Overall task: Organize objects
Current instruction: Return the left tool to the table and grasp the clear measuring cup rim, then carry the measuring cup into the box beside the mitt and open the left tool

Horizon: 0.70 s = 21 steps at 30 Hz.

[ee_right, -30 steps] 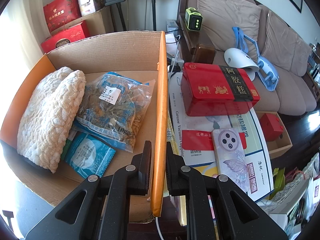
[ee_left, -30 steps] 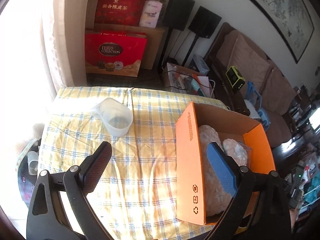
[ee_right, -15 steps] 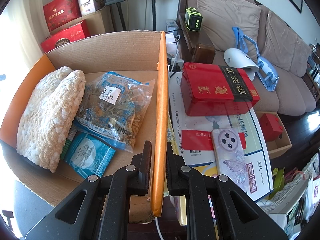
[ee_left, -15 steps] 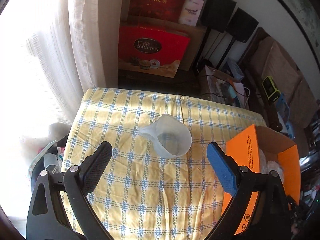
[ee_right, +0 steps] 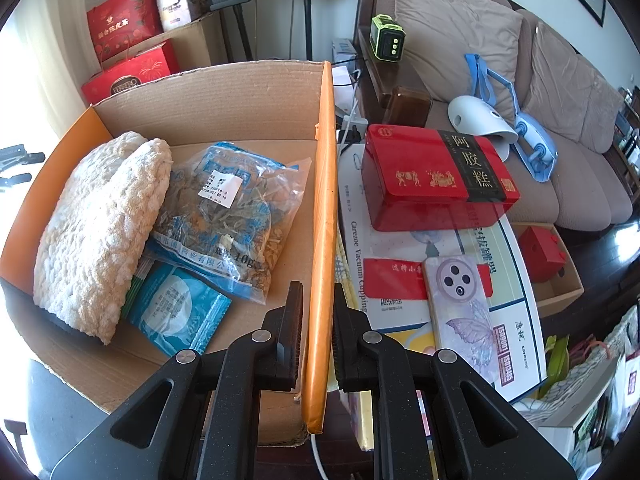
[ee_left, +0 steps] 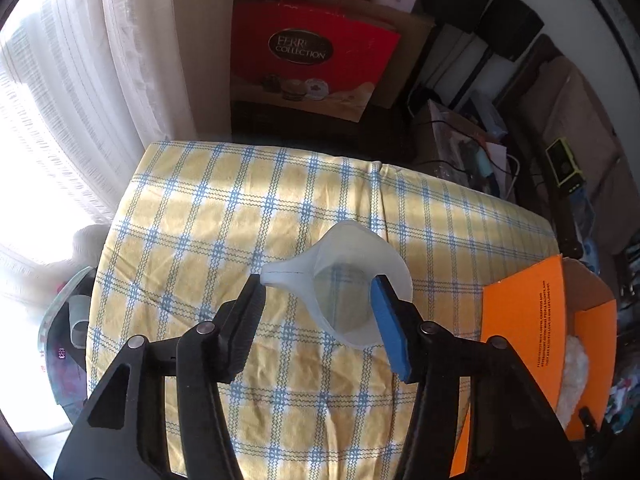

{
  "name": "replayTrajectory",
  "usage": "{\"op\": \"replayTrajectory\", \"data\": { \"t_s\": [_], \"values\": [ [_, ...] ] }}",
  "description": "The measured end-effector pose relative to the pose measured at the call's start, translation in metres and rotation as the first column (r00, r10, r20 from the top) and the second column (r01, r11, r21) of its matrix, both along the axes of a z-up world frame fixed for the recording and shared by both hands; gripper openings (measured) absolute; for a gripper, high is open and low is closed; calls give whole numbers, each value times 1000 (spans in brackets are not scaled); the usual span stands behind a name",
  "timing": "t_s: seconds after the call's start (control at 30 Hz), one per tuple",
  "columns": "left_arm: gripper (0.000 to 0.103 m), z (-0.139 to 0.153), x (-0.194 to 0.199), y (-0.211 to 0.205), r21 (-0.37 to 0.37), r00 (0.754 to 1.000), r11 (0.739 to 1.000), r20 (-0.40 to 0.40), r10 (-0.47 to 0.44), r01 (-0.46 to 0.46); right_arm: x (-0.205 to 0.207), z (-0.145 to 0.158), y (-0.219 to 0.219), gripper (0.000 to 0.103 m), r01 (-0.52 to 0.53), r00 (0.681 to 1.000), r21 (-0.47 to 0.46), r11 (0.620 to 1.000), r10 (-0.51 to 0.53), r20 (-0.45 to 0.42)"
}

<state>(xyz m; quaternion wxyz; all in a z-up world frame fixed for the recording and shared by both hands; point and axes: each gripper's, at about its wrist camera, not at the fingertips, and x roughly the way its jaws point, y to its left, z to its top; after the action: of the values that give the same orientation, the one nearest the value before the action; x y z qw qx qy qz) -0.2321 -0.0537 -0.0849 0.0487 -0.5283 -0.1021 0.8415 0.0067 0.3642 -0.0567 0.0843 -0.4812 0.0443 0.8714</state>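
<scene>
A clear plastic measuring cup (ee_left: 348,280) stands on the yellow checked tablecloth (ee_left: 240,208). My left gripper (ee_left: 316,304) has narrowed around it: the blue pad touches its right side and the black pad meets its spout. The orange cardboard box (ee_left: 520,328) sits at the right. My right gripper (ee_right: 318,320) is shut on the box's orange side wall (ee_right: 326,200). Inside the box lie a white fluffy towel (ee_right: 100,232), a bag of dried herbs (ee_right: 236,212) and a blue sachet (ee_right: 176,312).
A red tin (ee_right: 432,176) and a phone (ee_right: 460,304) lie on a white carton (ee_right: 516,280) right of the box. Red gift boxes (ee_left: 316,60) stand behind the table. A sofa (ee_right: 540,100) is at the right. A curtain (ee_left: 80,80) hangs at the left.
My left gripper swung left from over the box to the measuring cup, came down and narrowed its fingers around it. My right gripper has stayed clamped on the box wall.
</scene>
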Motion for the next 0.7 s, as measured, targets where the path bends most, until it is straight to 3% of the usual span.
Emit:
{"op": "replayTrajectory", "data": {
  "t_s": [0.1,0.23,0.47,0.7],
  "values": [
    [24,-5,-2,-1,22,1000,1000,11,11,-11,0,0,0,12,0,1000,1,1000,0,1],
    [5,-6,0,-5,42,1000,999,6,19,-20,0,0,-1,12,1,1000,3,1000,-1,2],
    [5,11,15,-5,56,999,998,-36,4,-2,1,-1,-2,12,0,1000,11,1000,-1,6],
    [5,51,38,15,87,992,994,-107,-64,74,1,0,-1,13,0,1000,10,1000,0,4]
  ]
}}
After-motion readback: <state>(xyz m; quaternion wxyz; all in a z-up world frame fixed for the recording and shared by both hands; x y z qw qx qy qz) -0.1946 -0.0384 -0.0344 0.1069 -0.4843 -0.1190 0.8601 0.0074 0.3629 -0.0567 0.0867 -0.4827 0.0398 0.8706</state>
